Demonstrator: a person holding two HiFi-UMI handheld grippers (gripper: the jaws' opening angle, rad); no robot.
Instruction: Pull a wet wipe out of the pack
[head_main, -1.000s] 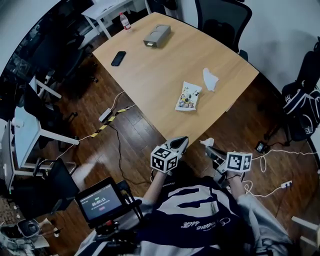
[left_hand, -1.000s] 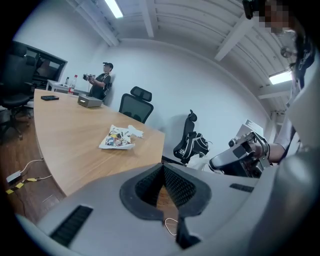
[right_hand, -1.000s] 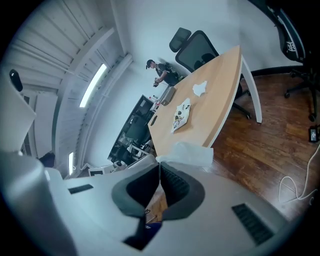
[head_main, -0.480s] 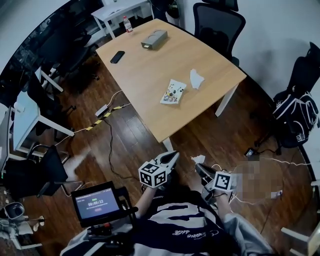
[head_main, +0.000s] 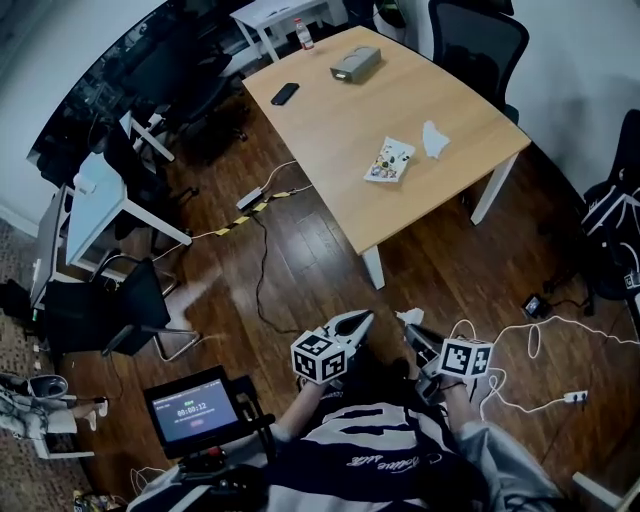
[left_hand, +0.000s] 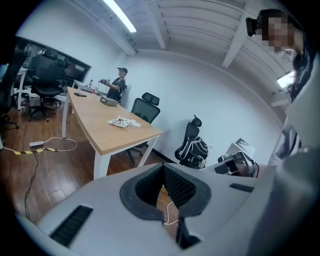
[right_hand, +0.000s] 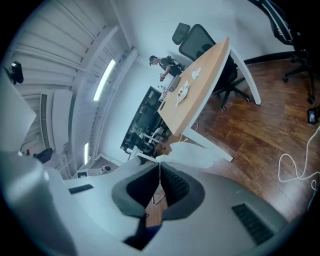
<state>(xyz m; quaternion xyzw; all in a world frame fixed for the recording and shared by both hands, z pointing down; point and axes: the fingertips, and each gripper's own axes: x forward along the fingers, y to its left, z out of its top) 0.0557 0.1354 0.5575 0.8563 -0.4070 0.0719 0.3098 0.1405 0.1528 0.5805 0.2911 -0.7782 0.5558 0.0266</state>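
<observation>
The wet wipe pack (head_main: 389, 160) lies on the wooden table (head_main: 340, 130), with a crumpled white wipe (head_main: 434, 140) beside it. Both grippers hang over the wood floor, well back from the table's near corner. My right gripper (head_main: 412, 330) is shut on a white wipe (head_main: 409, 317), which sticks out past its tips (right_hand: 192, 157) in the right gripper view. My left gripper (head_main: 362, 322) is shut, its jaws meeting with nothing between them. The left gripper view shows the pack (left_hand: 118, 121) far off on the table.
A black phone (head_main: 285, 94), a grey box (head_main: 355, 63) and a bottle (head_main: 303, 33) sit at the table's far end. Cables (head_main: 545, 330) trail over the floor at right. Office chairs (head_main: 478, 30) ring the table. A small screen (head_main: 190, 408) is at lower left. A person (left_hand: 119, 84) stands beyond the table.
Both grippers have drawn back from the table's near edge and now hang over the open floor. The right gripper keeps the wipe in its jaws.
</observation>
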